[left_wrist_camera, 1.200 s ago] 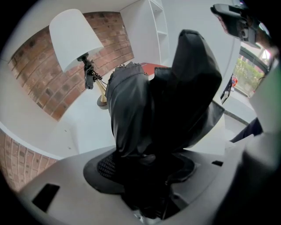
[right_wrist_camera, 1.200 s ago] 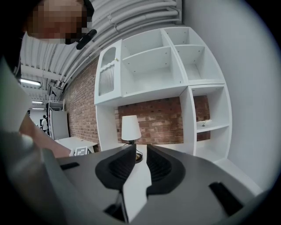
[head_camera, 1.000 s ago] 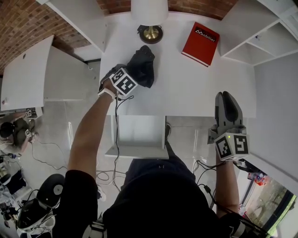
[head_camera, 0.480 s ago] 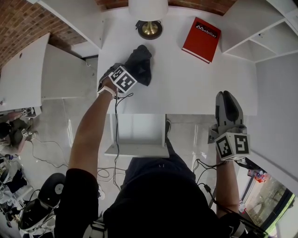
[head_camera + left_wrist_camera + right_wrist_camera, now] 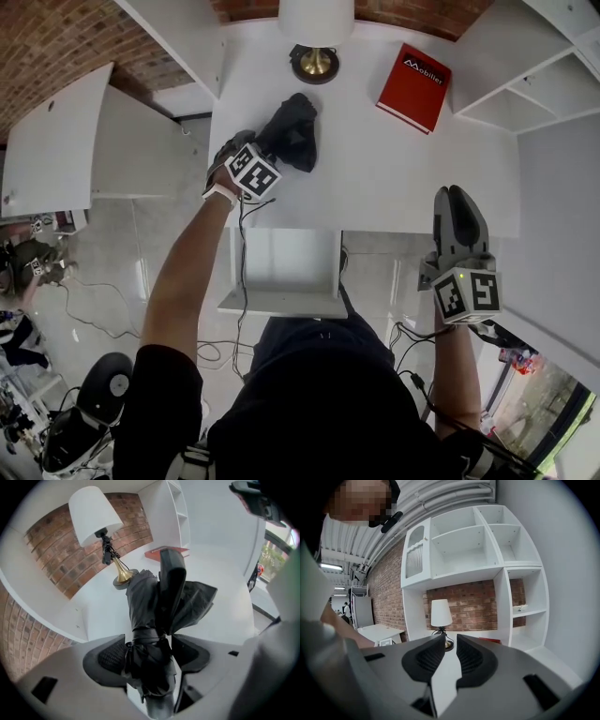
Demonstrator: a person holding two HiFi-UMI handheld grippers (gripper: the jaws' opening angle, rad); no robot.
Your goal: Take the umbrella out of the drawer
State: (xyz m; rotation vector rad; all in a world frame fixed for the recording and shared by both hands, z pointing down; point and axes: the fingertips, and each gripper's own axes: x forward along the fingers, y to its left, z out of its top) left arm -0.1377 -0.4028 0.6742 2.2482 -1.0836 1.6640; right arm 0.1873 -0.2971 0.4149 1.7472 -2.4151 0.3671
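Nearly done, by the look of it. Already out of the open drawer [image 5: 281, 302]: umbrella [image 5: 292, 136], lying on the worktop [image 5: 394, 178] near the lamp [image 5: 317, 37]. Left gripper [image 5: 150, 654] opening its fingers [image 5: 107, 657], umbrella between them. Right gripper [image 5: 449, 660] idle, fingers slightly apart on nothing. Left, probably: finishing the release, pulling clear.

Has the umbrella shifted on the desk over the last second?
No. The umbrella still lies just in front of the lamp base, left of the red book, as before.
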